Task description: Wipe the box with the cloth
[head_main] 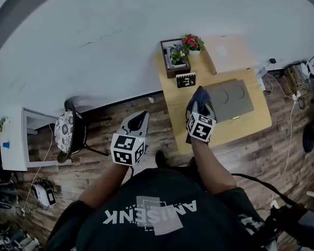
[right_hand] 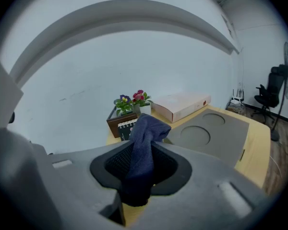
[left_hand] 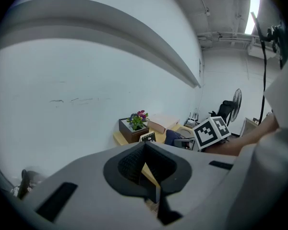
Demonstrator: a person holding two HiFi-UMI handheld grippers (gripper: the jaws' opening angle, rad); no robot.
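Observation:
The pale cardboard box (head_main: 227, 54) (right_hand: 182, 105) (left_hand: 162, 123) lies at the far side of the small wooden table (head_main: 251, 124), against the white wall. My right gripper (head_main: 199, 107) (right_hand: 141, 152) is shut on a dark blue cloth (head_main: 201, 95) (right_hand: 146, 135) that sticks up out of its jaws. It hovers over the table's near left part, short of the box. My left gripper (head_main: 139, 120) (left_hand: 144, 164) is shut with nothing in it, held over the wooden floor left of the table.
A grey foam mat (head_main: 231, 99) (right_hand: 211, 131) with two round recesses lies in front of the box. A dark planter with flowers (head_main: 177, 56) (right_hand: 127, 110) and a small card (head_main: 186, 80) stand at the table's left. A cushioned chair (head_main: 68, 132) and cables (head_main: 293, 82) flank the table.

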